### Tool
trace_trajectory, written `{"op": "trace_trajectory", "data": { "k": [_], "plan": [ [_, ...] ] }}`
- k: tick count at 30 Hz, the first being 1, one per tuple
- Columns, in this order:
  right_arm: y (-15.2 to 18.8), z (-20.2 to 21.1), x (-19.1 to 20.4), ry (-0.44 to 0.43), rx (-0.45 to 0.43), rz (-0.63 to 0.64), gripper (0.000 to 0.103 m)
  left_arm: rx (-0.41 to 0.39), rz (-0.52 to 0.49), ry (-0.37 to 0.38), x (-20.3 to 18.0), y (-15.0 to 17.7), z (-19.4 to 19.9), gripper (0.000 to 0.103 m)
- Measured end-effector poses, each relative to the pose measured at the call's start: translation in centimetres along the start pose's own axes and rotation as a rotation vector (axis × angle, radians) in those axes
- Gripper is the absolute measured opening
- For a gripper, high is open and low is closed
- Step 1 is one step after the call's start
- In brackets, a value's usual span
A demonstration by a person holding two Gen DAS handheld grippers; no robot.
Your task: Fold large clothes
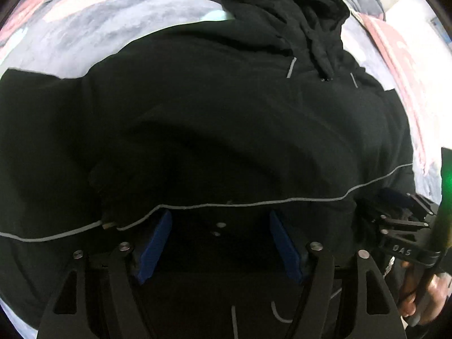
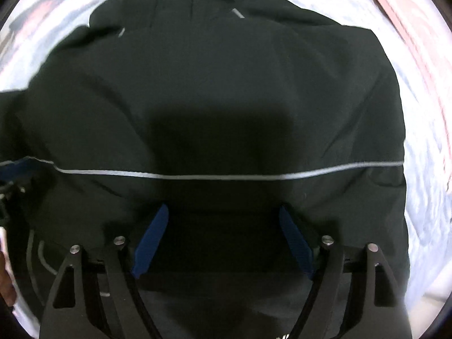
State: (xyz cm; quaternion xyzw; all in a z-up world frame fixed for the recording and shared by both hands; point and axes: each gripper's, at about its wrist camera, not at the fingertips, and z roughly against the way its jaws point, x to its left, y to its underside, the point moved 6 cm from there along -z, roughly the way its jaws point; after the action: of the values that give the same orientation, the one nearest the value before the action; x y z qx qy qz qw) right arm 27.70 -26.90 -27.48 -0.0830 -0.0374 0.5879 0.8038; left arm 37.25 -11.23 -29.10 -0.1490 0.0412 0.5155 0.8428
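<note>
Mostly dark: the black hoodie fills both wrist views, and its folds are hard to read against the shadowed cloth. Lower hem runs under the gripper bodies and is hidden there. Left sleeve is cut off at the frame edge in the left view.

Hoodie lies spread on a pale patterned bedspread, hood bunched at the far end, drawstrings trailing down from it. A thin grey piping line crosses the body side to side; short grey marks sit near the collar. Cloth is rumpled, with soft ridges.

Left gripper points down at the hoodie, blue pads spread wide, nothing between them but the fabric below; contact unclear. Right gripper likewise wide apart, gripping nothing, hanging over the cloth just below the piping. A hand holds the right gripper at the left view's edge.
</note>
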Motion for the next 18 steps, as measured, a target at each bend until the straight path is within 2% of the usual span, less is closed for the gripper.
{"op": "trace_trajectory", "data": {
  "k": [2,4,7,9,12,16,18],
  "plan": [
    [-0.1,0.0,-0.1,0.003,0.023,-0.004,0.085,0.004,-0.007,-0.006,-0.3,-0.1,0.5,0.074],
    [-0.2,0.2,-0.2,-0.003,0.048,0.0,0.085,-0.02,0.007,0.045,-0.5,-0.2,2.0,0.074],
    [-0.4,1.3,-0.4,-0.004,0.074,-0.003,0.085,-0.087,0.069,0.14,1.0,0.6,6.0,0.074],
    [-1.0,2.7,-1.1,-0.019,0.075,-0.008,0.085,-0.142,0.113,0.15,3.0,1.3,8.6,0.074],
    [0.1,4.6,-1.1,-0.026,0.059,-0.012,0.085,-0.238,0.232,0.119,8.9,3.0,13.1,0.075],
    [1.7,7.3,-0.8,-0.032,0.048,-0.021,0.085,-0.328,0.444,-0.006,20.5,5.3,17.7,0.075],
    [2.1,8.4,-0.5,-0.029,0.042,-0.018,0.085,-0.362,0.574,-0.04,27.1,6.8,19.9,0.075]
  ]
}}
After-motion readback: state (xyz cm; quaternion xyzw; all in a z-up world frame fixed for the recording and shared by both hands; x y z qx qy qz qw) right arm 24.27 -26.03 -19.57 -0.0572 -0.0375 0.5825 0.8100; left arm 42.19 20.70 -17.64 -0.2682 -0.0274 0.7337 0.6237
